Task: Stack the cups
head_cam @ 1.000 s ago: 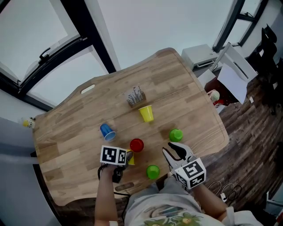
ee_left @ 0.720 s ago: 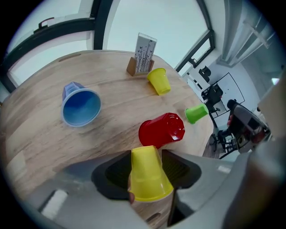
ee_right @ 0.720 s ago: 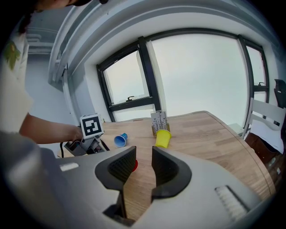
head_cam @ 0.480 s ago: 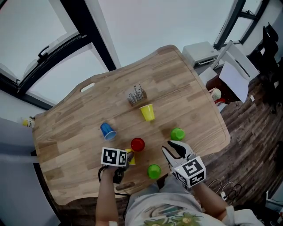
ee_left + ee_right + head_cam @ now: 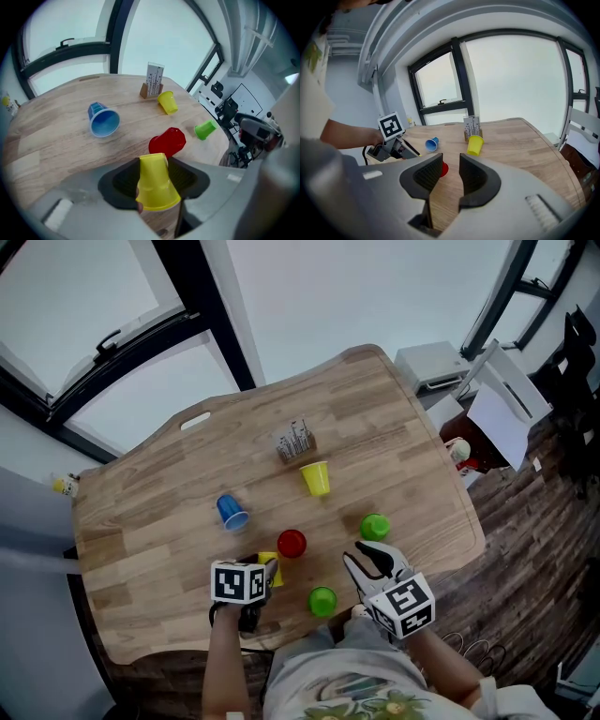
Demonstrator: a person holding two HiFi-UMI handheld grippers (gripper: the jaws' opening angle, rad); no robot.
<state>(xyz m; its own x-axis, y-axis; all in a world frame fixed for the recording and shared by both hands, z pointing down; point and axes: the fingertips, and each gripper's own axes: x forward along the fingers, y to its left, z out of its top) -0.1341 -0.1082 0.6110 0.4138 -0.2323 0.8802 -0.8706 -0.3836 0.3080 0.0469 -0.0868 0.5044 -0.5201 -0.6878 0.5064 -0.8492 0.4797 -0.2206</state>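
So far nothing's stacked: your left hand-held gripper (image 5: 153, 161) is closing on a yellow cup (image 5: 154, 192) at lower centre. The right hand-held gripper (image 5: 451, 171) stands slightly apart, empty. The red cup (image 5: 292, 543) and others sit separate.

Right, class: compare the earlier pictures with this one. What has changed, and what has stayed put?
The left gripper has drawn back slightly towards the person; its jaws are closing on the near yellow cup between them. The right gripper stays where it was, empty, jaws a little apart. The blue cup, red cup, far yellow cup, far green cup and near green cup have not moved.
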